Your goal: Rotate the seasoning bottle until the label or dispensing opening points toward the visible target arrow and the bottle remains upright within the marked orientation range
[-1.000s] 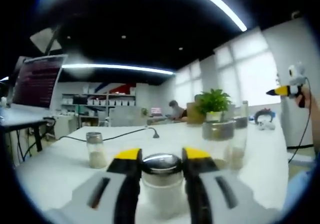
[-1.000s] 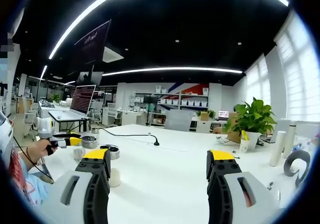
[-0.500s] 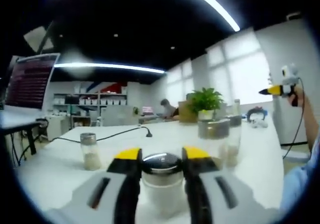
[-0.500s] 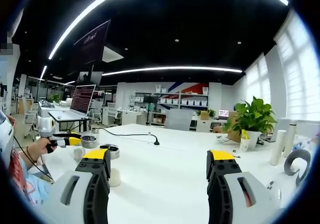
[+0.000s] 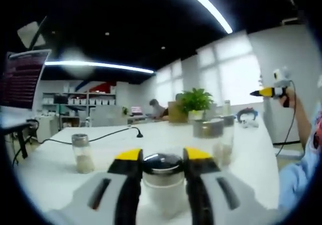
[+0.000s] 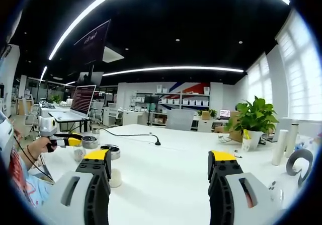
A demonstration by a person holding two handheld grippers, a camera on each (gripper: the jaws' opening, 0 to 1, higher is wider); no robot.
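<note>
Two jaws of the left gripper are clamped on the seasoning bottle, which stands upright on the white tabletop, its long axis vertical. No arrow or label is visible, so I judge the turning unfinished and cannot tell its facing. Off to the side, the right gripper hangs wide and empty.

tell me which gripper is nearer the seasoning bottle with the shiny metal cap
Left. The left gripper has its jaws shut on the seasoning bottle. The right gripper hangs open over bare table, apart from it.
</note>
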